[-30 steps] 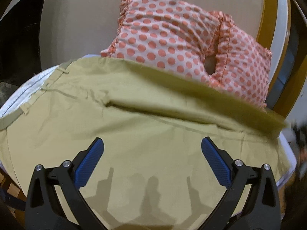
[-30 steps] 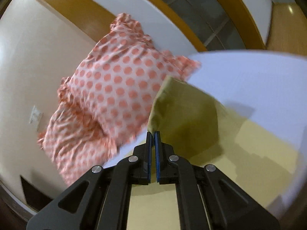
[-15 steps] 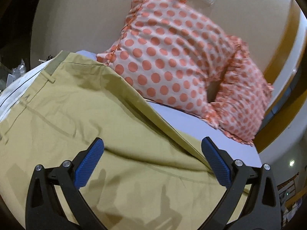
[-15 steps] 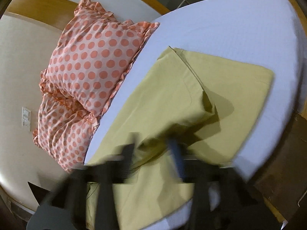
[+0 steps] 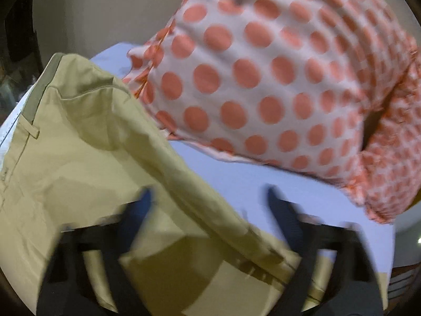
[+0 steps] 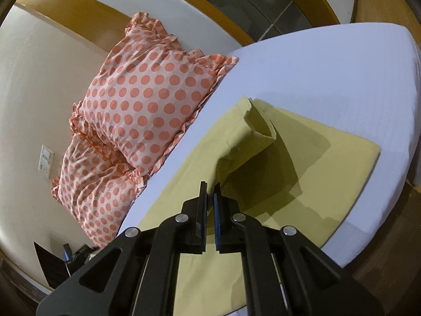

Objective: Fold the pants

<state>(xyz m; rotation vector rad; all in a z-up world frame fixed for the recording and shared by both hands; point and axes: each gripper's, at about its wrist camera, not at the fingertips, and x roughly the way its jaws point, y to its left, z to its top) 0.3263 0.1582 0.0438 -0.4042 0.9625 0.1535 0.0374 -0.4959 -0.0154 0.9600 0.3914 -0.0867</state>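
Lowered, right gripper [image 6: 210, 194] fingers pinch pants [image 6: 302, 163] lying lengthwise beside pillows [image 6: 147, 100]; left gripper [image 5: 208, 202] fingers spread.

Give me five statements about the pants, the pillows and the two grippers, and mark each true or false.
1. The right gripper is closed on a raised fold of the pants. True.
2. The left gripper is clamped on the waistband. False: its jaws stand wide apart, holding nothing.
3. The pillows have orange dots on a pale cover. True.
4. The pants lie flat all over on the sheet. False: one part is lifted into a peak by the right gripper.
5. The pants cover the pillows. False: the pillows sit beside the pants, uncovered.
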